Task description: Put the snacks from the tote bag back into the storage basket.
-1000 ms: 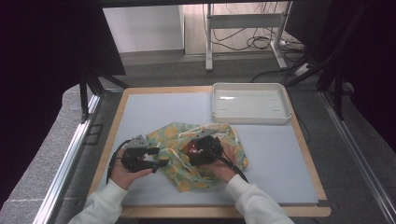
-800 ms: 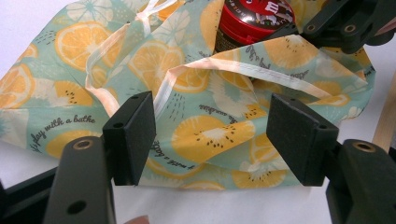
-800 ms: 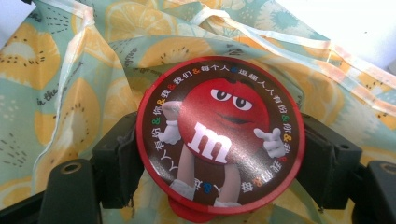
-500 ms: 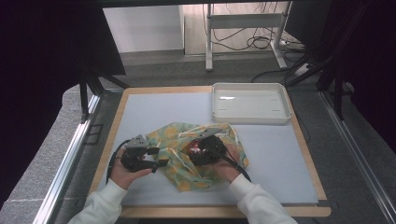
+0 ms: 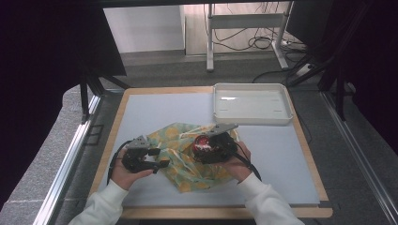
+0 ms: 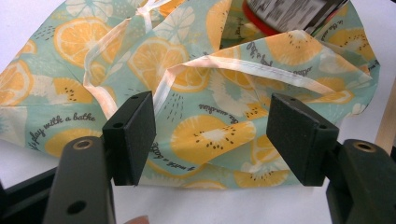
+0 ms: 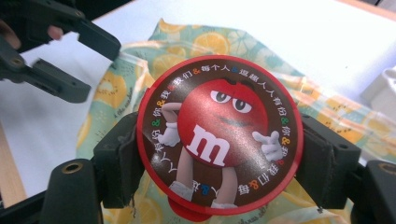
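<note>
A drawstring bag (image 5: pixel 184 165) printed with orange and lemon slices lies crumpled on the pale mat. My right gripper (image 5: pixel 205 146) hangs just above the bag's middle. Its jaws have just been closing and now press on a round candy tin (image 7: pixel 219 135) from both sides; the tin's red lid shows a red cartoon candy character. My left gripper (image 5: pixel 161 163) rests at the bag's left edge. Its fingers (image 6: pixel 133 135) stand open, with the bag's ribbon-trimmed mouth (image 6: pixel 224 65) beyond them and nothing gripped. The tin's labelled side (image 6: pixel 285 11) peeks in at the top of the left gripper view.
A white rectangular tray (image 5: pixel 251 118) sits at the mat's far right corner. The mat lies on a wooden-edged board (image 5: pixel 110 140). Metal rails run along both sides of the table, and cables lie on the floor beyond it.
My right gripper has risen a little over the bag with the tin between its jaws, so the red lid now shows more. The left gripper has stayed put.
</note>
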The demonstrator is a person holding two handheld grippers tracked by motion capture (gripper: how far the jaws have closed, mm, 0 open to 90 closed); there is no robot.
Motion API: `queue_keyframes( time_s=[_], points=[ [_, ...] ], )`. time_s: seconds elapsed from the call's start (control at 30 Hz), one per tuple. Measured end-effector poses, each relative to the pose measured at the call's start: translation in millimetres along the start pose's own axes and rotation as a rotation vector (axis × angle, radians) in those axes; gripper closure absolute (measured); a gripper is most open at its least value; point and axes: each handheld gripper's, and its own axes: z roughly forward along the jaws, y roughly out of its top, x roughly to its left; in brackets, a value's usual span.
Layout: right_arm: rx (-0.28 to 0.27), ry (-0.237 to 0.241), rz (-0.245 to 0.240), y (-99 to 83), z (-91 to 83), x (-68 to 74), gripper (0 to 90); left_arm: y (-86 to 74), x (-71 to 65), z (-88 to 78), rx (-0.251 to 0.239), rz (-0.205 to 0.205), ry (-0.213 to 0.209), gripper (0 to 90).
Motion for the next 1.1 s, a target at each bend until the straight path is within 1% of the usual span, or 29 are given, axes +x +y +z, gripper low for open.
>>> queue_keyframes(
  time_s=[0.2, 0.4, 0.63, 0.73, 0.8, 0.87, 1.0, 1.1],
  points=[
    [-0.024, 0.004, -0.017, 5.5, -12.3, -0.9, 25.2, 0.1, -0.2, 0.0, 0.003, 0.007, 0.002, 33.2],
    [-0.052, 0.01, -0.011, 9.4, -21.6, -3.8, 25.2, -0.2, 0.1, 1.2, 0.007, 0.005, 0.001, 33.2],
    [-0.062, 0.011, -0.009, 10.5, -25.9, -7.7, 25.2, -0.2, -0.6, 1.2, 0.005, 0.005, 0.001, 33.2],
    [-0.07, 0.025, 0.0, 10.9, -28.2, -11.1, 25.2, 0.1, -2.2, 1.3, 0.007, 0.008, 0.004, 33.1],
    [-0.073, 0.024, -0.001, 11.3, -29.0, -12.3, 25.2, 0.3, -2.7, 1.5, 0.007, 0.01, 0.003, 33.1],
    [-0.083, 0.026, 0.003, 12.5, -31.4, -14.6, 25.2, 0.4, -2.4, 1.0, 0.005, 0.012, 0.003, 33.0],
    [-0.119, 0.026, 0.015, 15.9, -39.2, -20.7, 25.2, 1.1, -3.5, -1.2, -0.005, 0.012, 0.003, 32.9],
    [-0.124, 0.029, 0.02, 17.3, -40.1, -23.0, 25.2, 1.9, -5.1, -0.9, -0.004, 0.021, 0.0, 32.8]
  ],
)
